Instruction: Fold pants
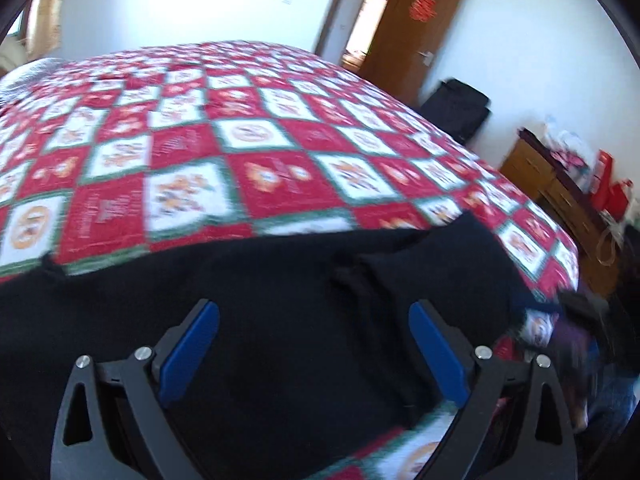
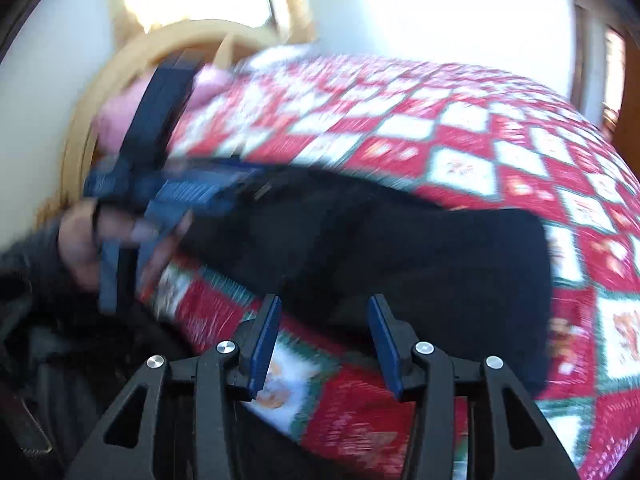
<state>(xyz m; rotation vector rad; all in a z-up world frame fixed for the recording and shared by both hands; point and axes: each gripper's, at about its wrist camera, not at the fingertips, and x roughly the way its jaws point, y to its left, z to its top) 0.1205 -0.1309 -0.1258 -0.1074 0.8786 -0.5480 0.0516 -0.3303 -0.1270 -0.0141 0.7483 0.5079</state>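
The black pants [image 1: 280, 300] lie flat on a bed covered by a red, white and green checked quilt [image 1: 240, 140], along the quilt's near edge. In the left wrist view the left gripper [image 1: 314, 320] hangs over the dark cloth with its blue pads [image 1: 188, 356] spread wide; the pants fill the whole gap between the jaws and run on to the left and right of them, but neither pad presses on the fabric, as far as the blur lets one tell. A folded ridge of the pants sits just beyond the right-hand pad, towards the far right. In the right wrist view the right gripper [image 2: 324, 320] has its jaws about half apart, with nothing pinched: the near edge of the pants lies just beyond the fingertips, while quilt shows between the pads closer in. Further left in that view, a hand [image 2: 116, 236] holds the other gripper at the far left end of the pants. Beyond the bed stand a brown door [image 1: 412, 32] and a wooden dresser [image 1: 560, 192] on the right.
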